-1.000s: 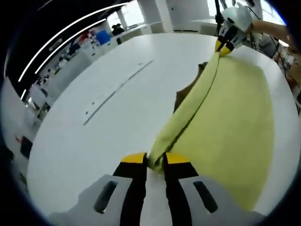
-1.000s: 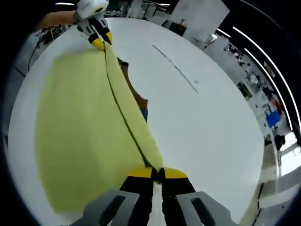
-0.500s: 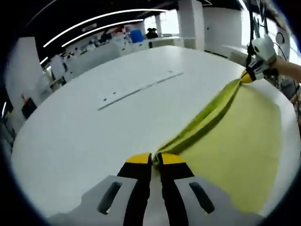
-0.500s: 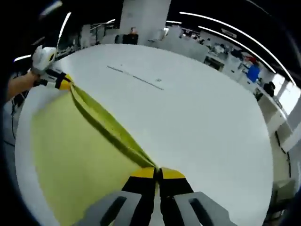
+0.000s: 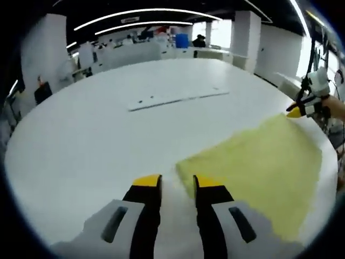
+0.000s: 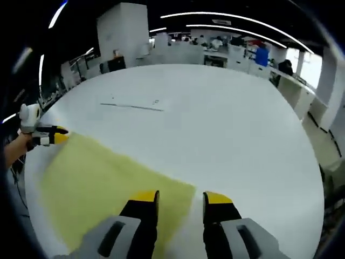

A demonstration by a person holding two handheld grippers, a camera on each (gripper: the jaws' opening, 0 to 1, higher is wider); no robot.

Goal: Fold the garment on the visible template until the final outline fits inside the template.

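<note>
The yellow garment [image 5: 259, 167] lies flat on the white bench [image 5: 97, 135], its long axis running between the two hand-held grippers. The left hand-held gripper [image 5: 168, 182] stands open and empty, a garment corner just ahead between its jaws. The right hand-held gripper [image 6: 180, 198] is likewise open and empty at the opposite corner [image 6: 186, 189]. Both sit equally near the garment.

Lighting: bright, even; ceiling strips [image 5: 145, 11] overhead, window [image 6: 310, 65] glare. Shadows faint. Fisheye bends edges; distant background soft, slightly blurred.
</note>
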